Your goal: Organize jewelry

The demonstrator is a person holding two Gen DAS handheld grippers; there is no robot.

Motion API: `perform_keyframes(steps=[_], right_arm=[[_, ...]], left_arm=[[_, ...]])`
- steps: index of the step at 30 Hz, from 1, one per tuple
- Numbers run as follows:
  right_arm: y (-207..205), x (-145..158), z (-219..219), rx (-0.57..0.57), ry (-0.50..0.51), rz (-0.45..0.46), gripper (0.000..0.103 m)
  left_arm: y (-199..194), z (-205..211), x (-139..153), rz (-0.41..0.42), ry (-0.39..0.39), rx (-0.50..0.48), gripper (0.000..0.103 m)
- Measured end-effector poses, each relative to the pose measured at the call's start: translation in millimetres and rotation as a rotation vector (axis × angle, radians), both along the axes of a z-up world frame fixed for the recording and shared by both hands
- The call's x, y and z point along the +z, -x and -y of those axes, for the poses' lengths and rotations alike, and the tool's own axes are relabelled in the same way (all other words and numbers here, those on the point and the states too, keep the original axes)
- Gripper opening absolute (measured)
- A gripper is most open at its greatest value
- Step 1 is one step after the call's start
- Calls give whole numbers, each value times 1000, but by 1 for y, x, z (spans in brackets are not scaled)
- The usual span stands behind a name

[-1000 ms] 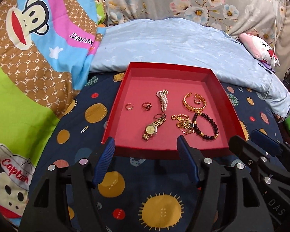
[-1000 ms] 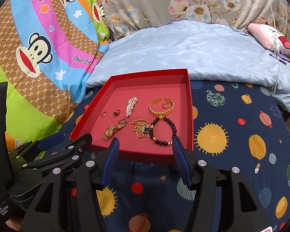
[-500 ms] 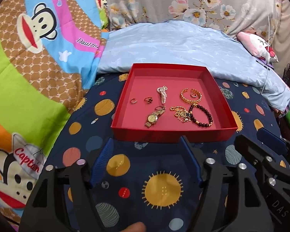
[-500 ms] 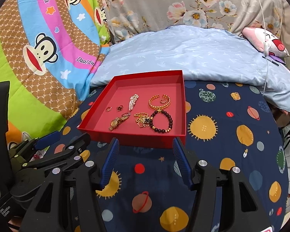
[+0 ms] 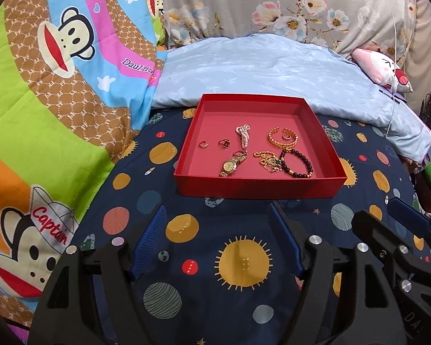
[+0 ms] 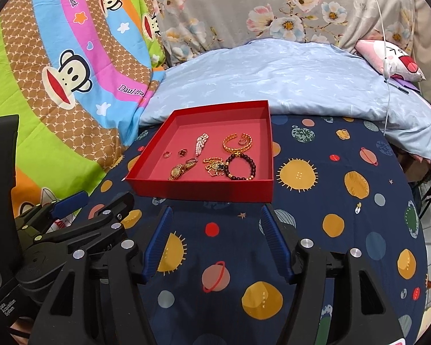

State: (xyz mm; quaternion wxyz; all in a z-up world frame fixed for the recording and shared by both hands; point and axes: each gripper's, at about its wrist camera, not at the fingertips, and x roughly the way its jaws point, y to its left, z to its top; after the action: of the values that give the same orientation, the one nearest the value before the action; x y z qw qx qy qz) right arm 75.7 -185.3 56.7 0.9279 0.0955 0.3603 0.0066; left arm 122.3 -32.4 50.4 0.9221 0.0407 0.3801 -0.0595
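Observation:
A red tray lies on the navy planet-print sheet. It holds a gold watch, a pearl piece, a gold bangle, a gold chain, a dark bead bracelet and two rings. My left gripper hovers open, short of the tray's front wall, with nothing between its fingers. In the right wrist view the same tray sits ahead and slightly left. My right gripper is also short of it, its empty jaws opening.
A pale blue quilt rises behind the tray. A bright monkey-print blanket covers the left side. A pink plush and a white cable are at the far right. The sheet's edge drops off on the right.
Both grippers have drawn back from the tray, which now looks smaller and farther away. More of the sheet shows in front of it. The jewelry has not moved.

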Motion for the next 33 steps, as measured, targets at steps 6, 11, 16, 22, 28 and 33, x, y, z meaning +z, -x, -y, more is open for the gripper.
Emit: perform_keyframes(steps=[6, 11, 16, 22, 28, 33], right_arm=[[10, 1, -3, -1, 1, 2, 63], [16, 0, -5, -2, 3, -1, 63], [22, -2, -9, -4, 15, -2, 64], [28, -3, -9, -6, 12, -6, 64], [29, -3, -8, -8, 12, -5, 64], [30, -4, -7, -9, 10, -4, 64]], left_arm=[[10, -3, 1, 3, -14, 29, 70], [17, -5, 0, 0, -26, 35, 70], [23, -8, -2, -6, -33, 36, 70], [28, -9, -3, -8, -40, 39, 70], [30, -7, -3, -7, -42, 34, 70], [32, -4, -2, -1, -49, 32, 70]])
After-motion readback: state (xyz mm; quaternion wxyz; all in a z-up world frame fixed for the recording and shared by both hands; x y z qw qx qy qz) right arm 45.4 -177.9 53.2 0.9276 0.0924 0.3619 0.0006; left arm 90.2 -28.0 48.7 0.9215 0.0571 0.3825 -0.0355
